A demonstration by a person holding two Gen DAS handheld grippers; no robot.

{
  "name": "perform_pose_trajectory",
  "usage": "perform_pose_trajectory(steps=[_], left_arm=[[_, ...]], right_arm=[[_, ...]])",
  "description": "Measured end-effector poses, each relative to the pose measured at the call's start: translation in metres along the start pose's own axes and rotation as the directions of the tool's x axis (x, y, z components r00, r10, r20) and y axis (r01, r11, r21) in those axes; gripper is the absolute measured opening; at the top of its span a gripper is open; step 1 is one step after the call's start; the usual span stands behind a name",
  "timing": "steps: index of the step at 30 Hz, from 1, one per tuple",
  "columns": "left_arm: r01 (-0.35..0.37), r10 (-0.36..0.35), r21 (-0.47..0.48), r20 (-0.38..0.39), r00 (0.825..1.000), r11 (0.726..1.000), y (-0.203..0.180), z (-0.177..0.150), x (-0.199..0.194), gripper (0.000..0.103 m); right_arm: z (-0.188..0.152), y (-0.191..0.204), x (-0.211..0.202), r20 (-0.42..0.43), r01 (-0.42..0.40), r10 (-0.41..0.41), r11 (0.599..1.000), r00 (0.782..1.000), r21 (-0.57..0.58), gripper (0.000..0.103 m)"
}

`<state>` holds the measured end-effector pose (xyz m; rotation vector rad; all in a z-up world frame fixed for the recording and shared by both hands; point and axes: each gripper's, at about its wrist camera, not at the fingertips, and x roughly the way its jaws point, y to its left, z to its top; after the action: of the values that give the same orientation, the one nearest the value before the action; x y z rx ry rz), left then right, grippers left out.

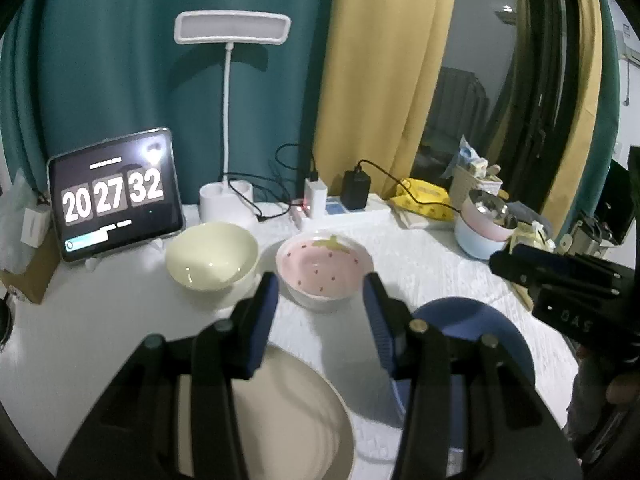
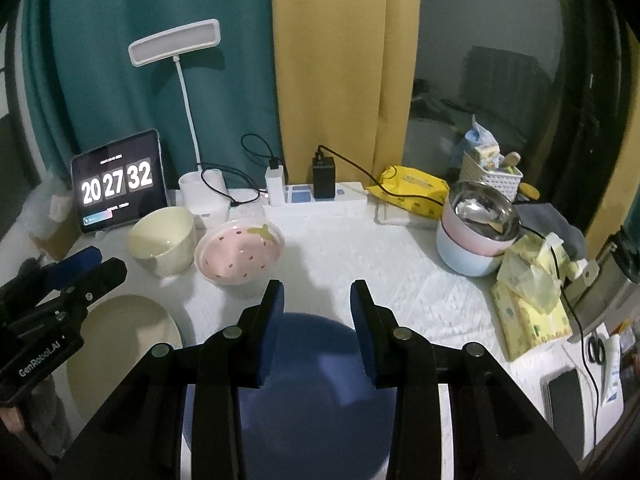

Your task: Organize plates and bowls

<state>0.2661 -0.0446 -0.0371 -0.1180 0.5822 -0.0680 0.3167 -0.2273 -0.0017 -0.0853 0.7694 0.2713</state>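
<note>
White cloth covers the desk (image 2: pixel 360 264). Far to the left a tablet (image 2: pixel 118 184) stands up and shows big clock numbers. Next to it is a white lamp (image 2: pixel 175 42) on a thin neck. In front of the tablet sits a pale yellow bowl (image 2: pixel 162 240), and just beside that, on its right, a pink strawberry bowl (image 2: pixel 239 254) that looks a bit tilted. Closer in, on the left, a cream plate (image 2: pixel 124 336) lies flat on the desk. The left tongs (image 1: pixel 320 292) hang over the far edge of this plate. They are spread apart and pinch nothing. To the right of the cream plate lies a blue plate (image 2: pixel 312 360), near it but apart. The right tongs (image 2: pixel 317 300) hang over the blue plate, also spread apart with nothing between them. At the back is a white power strip (image 2: pixel 320 200) with plugs in it. Further right is a yellow packet (image 2: pixel 412 190), then a shiny metal bowl (image 2: pixel 480 210) stacked in a pink one and a light blue one, and a pack of tissues (image 2: pixel 528 316)
</note>
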Motion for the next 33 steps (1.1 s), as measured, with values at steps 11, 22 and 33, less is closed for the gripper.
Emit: perform_pose_trajectory(steps=[11,22,33], left_arm=[[-0.009,0.009,0.014,0.017,1.000,1.000,0.000,0.016,0.015,0.047],[0.005,-0.006,-0.008,-0.044,0.999,1.000,0.007,0.029,0.053,0.065],[0.015,-0.030,-0.085,-0.172,0.985,0.996,0.020,0.022,0.104,0.065]], right_arm=[[0.019,0.007,0.018,-0.001,-0.024,0.024,0.999,1.000,-0.047,0.036],[0.047,0.013,0.044,-0.010,-0.047,0.046,0.996,0.999,-0.079,0.036],[0.062,0.012,0.092,-0.087,-0.081,0.077,0.996,0.993,-0.041,0.036]])
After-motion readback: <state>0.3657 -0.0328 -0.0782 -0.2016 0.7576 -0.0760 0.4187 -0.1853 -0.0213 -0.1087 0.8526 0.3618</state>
